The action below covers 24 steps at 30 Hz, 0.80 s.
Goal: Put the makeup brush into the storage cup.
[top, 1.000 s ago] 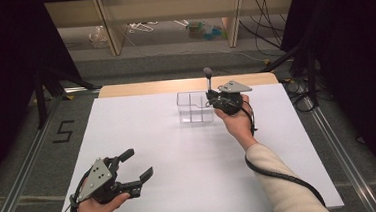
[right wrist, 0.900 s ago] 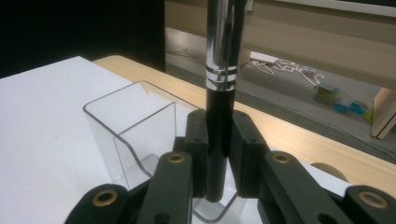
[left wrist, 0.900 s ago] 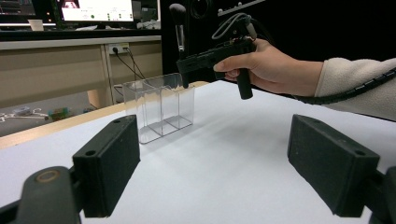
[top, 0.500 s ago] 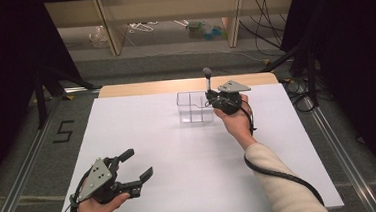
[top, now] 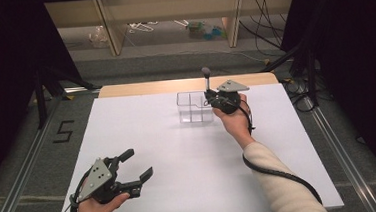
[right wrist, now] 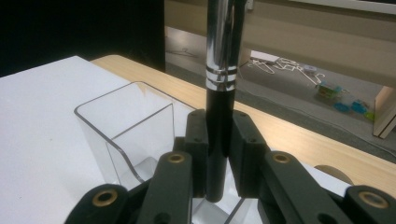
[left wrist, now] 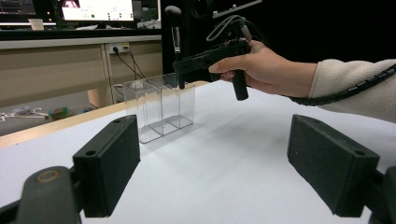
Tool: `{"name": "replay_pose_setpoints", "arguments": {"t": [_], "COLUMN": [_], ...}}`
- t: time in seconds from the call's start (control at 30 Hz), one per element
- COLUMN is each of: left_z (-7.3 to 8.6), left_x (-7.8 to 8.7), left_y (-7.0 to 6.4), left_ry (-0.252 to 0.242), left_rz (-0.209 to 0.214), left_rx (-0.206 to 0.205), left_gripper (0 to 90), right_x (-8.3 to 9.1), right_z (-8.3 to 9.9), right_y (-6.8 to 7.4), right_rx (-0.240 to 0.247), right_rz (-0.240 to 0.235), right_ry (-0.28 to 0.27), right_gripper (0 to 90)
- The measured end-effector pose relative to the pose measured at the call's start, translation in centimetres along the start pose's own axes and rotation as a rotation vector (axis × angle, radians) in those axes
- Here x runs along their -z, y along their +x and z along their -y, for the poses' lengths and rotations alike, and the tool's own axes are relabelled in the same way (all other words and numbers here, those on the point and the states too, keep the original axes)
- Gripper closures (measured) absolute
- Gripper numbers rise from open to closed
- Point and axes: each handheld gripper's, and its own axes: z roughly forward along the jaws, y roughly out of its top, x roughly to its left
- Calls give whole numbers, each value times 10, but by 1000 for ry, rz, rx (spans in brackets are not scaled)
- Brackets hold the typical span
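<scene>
**Item: makeup brush, held upright over clear organiser**

Location. The makeup brush [top: 206, 79] stands upright just above centre of the high view, its lower end at the right-hand compartment of the clear organiser [top: 194, 107], which sits toward the far edge of the white table [top: 179, 151]. In the left gripper view it is at upper centre, its dark bristle head [left wrist: 173, 12] uppermost.

Build. Black lower handle, polished metal ferrule with two rings [right wrist: 222, 70], soft bristle tuft on top. Judged light and stiff along the shaft; the glossy handle and ferrule look slippery, and the tuft would crush if squeezed.

Hold. The right gripper [right wrist: 219, 140] pinches the black handle between its pads, below the ferrule, which seems the best place: it is the least polished part and clear of the bristles. A firm, square pinch should keep it from swivelling.

Other hand. The left gripper [top: 139, 165] is at the lower left of the high view, jaws spread wide, holding nothing.

Receptacle. The organiser is thin-walled, transparent, probably light and easily nudged.
</scene>
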Motion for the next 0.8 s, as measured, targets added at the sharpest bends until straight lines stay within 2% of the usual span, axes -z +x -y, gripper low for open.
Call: {"name": "replay_pose_setpoints", "arguments": {"t": [0.33, 0.43, 0.53, 0.6, 0.73, 0.77, 0.8], "left_z": [0, 0, 0, 0, 0, 0, 0], "left_x": [0, 0, 0, 0, 0, 0, -1], "left_y": [0, 0, 0, 1, 0, 1, 1], "left_ry": [0, 0, -1, -2, -1, -1, -12], "left_rz": [1, 2, 1, 2, 1, 1, 7], "left_rx": [5, 0, 10, 1, 1, 0, 4], "left_gripper": [169, 168, 168, 168, 168, 168, 168], "right_x": [0, -1, 1, 2, 6, 8, 9], "right_z": [0, 1, 0, -2, -5, -6, -7], "right_y": [0, 0, 1, 3, 4, 5, 5], "right_rx": [-1, -11, -42, -52, -36, -49, -45], "right_rz": [-1, 11, 11, 5, 15, 3, 11], "right_ry": [2, -15, -8, -9, -8, 4, 2], "right_gripper": [786, 652, 527, 475, 390, 375, 365]}}
